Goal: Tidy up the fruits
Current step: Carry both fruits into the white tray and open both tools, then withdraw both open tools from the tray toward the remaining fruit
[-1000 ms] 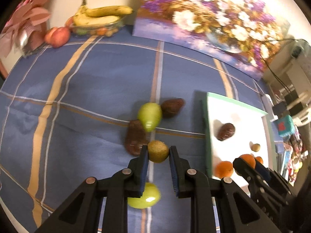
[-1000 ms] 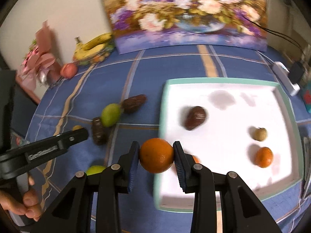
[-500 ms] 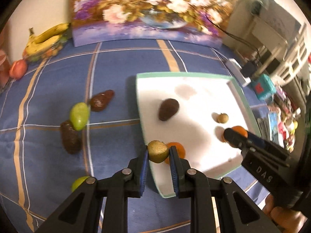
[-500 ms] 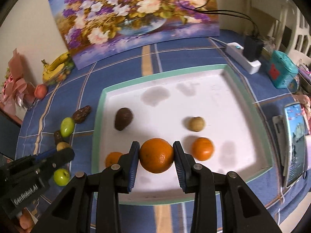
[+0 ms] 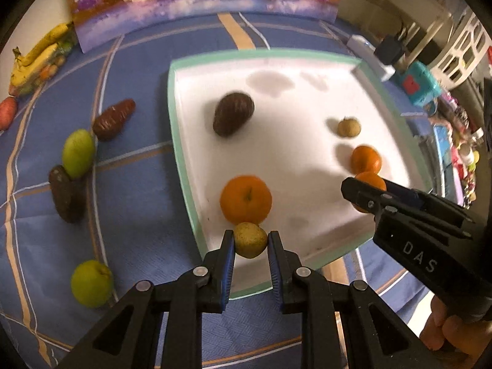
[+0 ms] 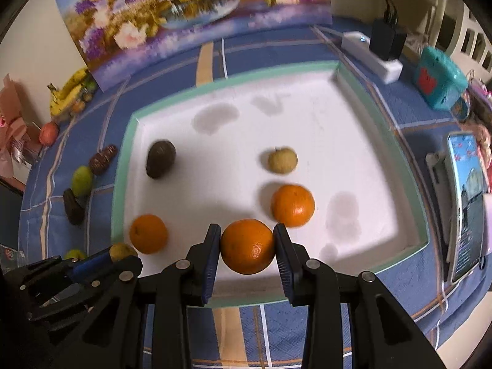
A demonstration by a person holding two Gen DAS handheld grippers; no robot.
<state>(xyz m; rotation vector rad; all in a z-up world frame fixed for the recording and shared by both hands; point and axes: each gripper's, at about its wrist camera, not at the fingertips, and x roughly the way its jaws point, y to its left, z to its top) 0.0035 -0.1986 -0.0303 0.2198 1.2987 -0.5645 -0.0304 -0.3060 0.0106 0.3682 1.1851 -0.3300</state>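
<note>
A small yellowish fruit (image 5: 249,240) is clamped between the fingers of the left gripper (image 5: 250,246) above the near left edge of the white tray (image 5: 184,166). An orange (image 6: 247,246) is gripped by the right gripper (image 6: 247,250) over the tray's near part, beside two oranges lying there.

Warm, dim indoor light falls from above; fruits cast soft shadows on the white tray (image 6: 353,141), which glares slightly. Fisheye bending and dark corners ring it; the flower painting (image 6: 190,9) behind is blurred.
</note>
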